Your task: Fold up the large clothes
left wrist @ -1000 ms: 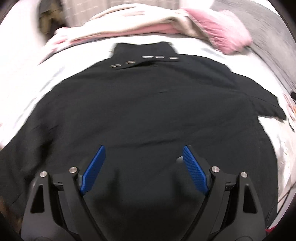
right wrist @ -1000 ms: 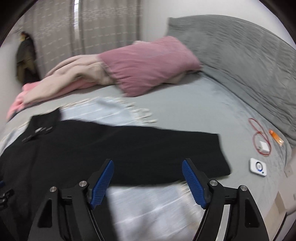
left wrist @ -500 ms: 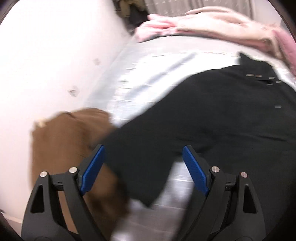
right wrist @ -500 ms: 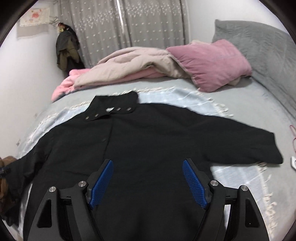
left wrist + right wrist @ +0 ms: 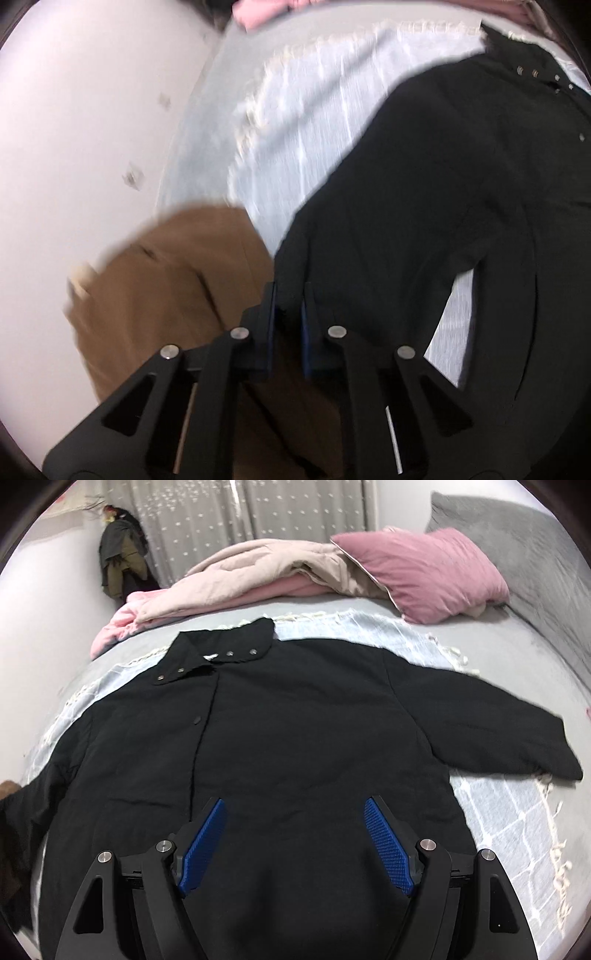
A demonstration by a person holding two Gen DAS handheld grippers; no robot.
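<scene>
A large black jacket [image 5: 295,731] with snap buttons lies spread front-up on a pale checked blanket [image 5: 498,812] on the bed. Its right sleeve [image 5: 498,731] stretches out flat to the right. In the left wrist view my left gripper [image 5: 288,295] is shut on the cuff end of the jacket's left sleeve [image 5: 369,240], beside a brown garment [image 5: 166,288]. My right gripper [image 5: 295,812] is open and empty, hovering over the jacket's lower front.
A pink pillow [image 5: 424,572] and a beige and pink quilt [image 5: 240,579] lie at the bed's far side. A grey headboard cushion [image 5: 535,554] is at the right. A white wall [image 5: 74,129] runs along the bed's left edge.
My left gripper swung left from over the jacket's body to the left sleeve and closed on its cuff. My right gripper swung left to face the jacket's middle, still open.
</scene>
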